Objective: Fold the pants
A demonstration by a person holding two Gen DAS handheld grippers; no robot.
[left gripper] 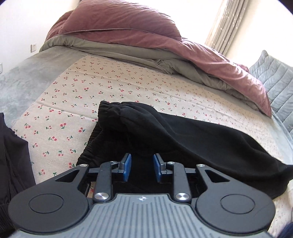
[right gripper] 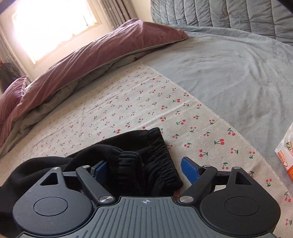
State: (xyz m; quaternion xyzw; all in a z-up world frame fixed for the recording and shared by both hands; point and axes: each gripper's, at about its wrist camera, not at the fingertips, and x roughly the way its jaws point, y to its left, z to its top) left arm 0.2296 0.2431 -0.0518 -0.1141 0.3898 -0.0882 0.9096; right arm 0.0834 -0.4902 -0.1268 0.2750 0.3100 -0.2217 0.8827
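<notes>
— Sunlit bedroom, is it? What's the surface?

— Yes, a bright window (right gripper: 53,27) with curtains behind. Grey bedspread (right gripper: 228,76), and over it a cream cloth printed with cherries (left gripper: 87,95). A mauve and grey duvet (left gripper: 146,36) is bunched along the far side, with a quilted grey headboard (right gripper: 219,12) beyond.

— And the pants?

— Black pants (left gripper: 183,139), lying on the cherry cloth, doubled over, the gathered elastic waistband (right gripper: 164,164) at one end.

— Where do they sit against the left gripper?

— The left gripper (left gripper: 142,167) hangs just above the black cloth, near the waistband end. Its blue pads (left gripper: 128,165) stand a small way apart, and no fabric is pinched between them; the pants show as the dark ground under the gap.

— The right one?

— The right gripper (right gripper: 144,170) has its jaws spread wide. The waistband lies in the space between the fingers. The right pad stands clear of the cloth; the left pad is partly hidden behind a fold, so I cannot tell if it touches.

— Anything else about?

— A white and orange packet (right gripper: 285,155) at the right edge of that view, on the bedspread, and another dark garment (left gripper: 12,155) at the left edge of the left wrist view.
</notes>
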